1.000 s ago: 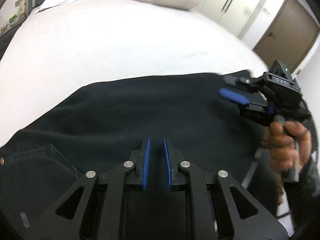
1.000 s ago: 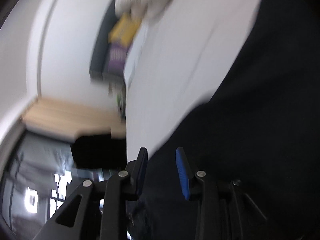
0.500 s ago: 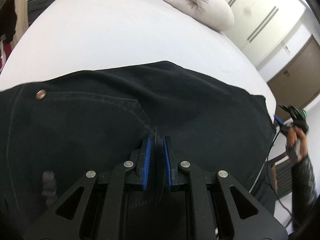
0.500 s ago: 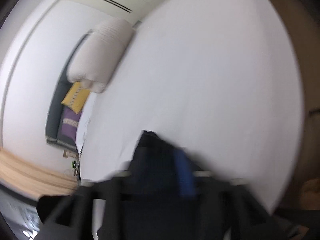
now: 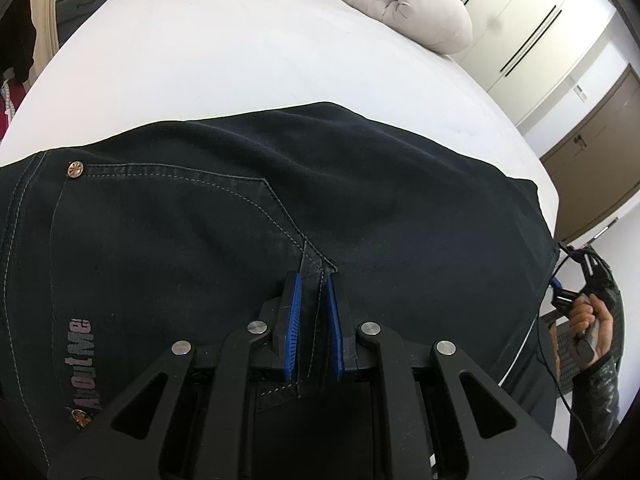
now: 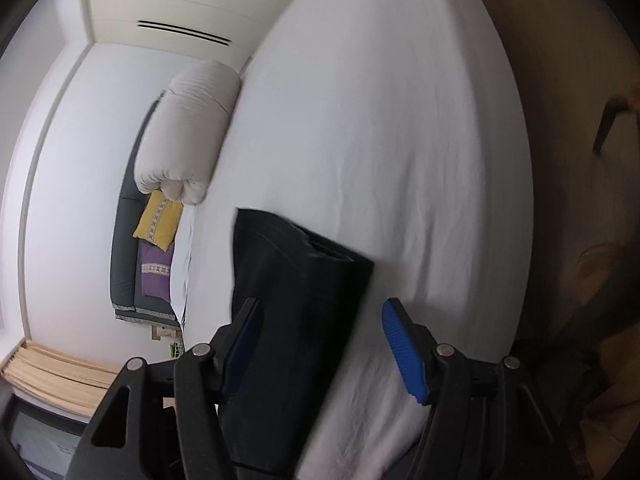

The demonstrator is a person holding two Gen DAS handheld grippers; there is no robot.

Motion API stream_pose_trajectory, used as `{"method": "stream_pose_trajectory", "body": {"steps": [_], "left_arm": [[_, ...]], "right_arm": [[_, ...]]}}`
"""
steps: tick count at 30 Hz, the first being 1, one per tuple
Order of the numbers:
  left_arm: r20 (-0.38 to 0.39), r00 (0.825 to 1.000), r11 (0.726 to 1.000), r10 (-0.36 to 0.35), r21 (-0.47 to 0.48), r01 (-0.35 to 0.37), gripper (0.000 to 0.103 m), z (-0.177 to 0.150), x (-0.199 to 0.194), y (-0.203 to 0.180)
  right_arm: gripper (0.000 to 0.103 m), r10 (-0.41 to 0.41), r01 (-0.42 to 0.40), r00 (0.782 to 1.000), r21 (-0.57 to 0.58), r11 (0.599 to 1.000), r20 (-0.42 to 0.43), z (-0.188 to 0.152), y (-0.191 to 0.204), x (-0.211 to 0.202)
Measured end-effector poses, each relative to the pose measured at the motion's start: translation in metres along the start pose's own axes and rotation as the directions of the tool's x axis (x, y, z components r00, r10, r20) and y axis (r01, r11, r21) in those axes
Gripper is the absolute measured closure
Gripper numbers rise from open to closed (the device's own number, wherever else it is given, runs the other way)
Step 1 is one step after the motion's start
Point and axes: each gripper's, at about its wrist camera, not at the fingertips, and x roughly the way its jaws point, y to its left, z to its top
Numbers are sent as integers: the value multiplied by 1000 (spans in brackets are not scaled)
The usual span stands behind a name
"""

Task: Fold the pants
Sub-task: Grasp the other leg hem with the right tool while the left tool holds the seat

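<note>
L gripper (image 5: 314, 312) sits closest in its own view, jaws clamped on a seamed fold of the pants (image 5: 280, 208) at the crotch/pocket seam, denim pinched between the 2 blue pads. R gripper (image 6: 320, 344) has jaws spread wide, nothing pressed: the hem end of the pants (image 6: 296, 280) lies in the gap nearer the left-hand pad, not touching the other pad as far as the blur lets me tell.

Key relation: the pants lie flat on the bed (image 5: 240, 48) along its near edge, long axis running from the waist/pocket side (logo patch, rivet) at the L view's left to the cuffs at the bed's right-hand corner. So L holds the middle, R is nearest the leg end, seen small at far right of the L view in the person's hand (image 5: 590, 324). Hem opening faces R's jaws, leg running back toward the camera; R prob needs to close on that cuff.

Farther off: rolled duvet (image 5: 400, 4) at the bed's far edge, wardrobe doors behind.
</note>
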Motion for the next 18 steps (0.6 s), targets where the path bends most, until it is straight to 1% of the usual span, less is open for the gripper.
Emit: {"method": "stream_pose_trajectory", "body": {"steps": [2, 3, 4, 5, 6, 9, 11, 12, 14, 15, 18], "left_arm": [[0, 1000, 1000, 3, 4, -3, 91, 1, 1, 5], [0, 1000, 1000, 4, 4, -4, 91, 0, 0, 5], [0, 1000, 1000, 3, 3, -3, 90, 1, 0, 8], [0, 1000, 1000, 3, 1, -3, 90, 4, 0, 5], [1, 1000, 1000, 4, 0, -4, 90, 4, 0, 5], [4, 1000, 1000, 6, 1, -6, 91, 2, 1, 2], [3, 1000, 1000, 4, 0, -4, 91, 1, 3, 0], [3, 1000, 1000, 2, -2, -2, 90, 1, 3, 0], [4, 1000, 1000, 2, -2, -2, 91, 1, 2, 0], [4, 1000, 1000, 3, 0, -3, 91, 0, 3, 0], [3, 1000, 1000, 1, -2, -1, 91, 0, 4, 0]], "right_arm": [[37, 24, -24, 1000, 22, 999, 7, -1, -5, -2], [38, 45, -45, 999, 23, 999, 10, -7, -10, -9], [44, 79, -80, 997, 19, 997, 10, -8, -10, -14], [53, 107, -107, 994, 11, 994, 6, -10, -11, -18], [55, 143, -143, 990, 1, 990, -3, -11, -9, -19], [57, 217, -217, 976, -10, 976, -16, -13, -5, -14], [57, 286, -285, 958, 18, 958, -20, -12, -8, -5], [57, 303, -302, 953, 28, 953, -19, -12, -12, -4], [57, 312, -309, 950, 68, 949, -27, -10, -22, 6], [57, 322, -319, 946, 76, 945, -31, -9, -27, 3], [58, 328, -327, 944, 49, 944, -27, -6, -26, 5]]}}
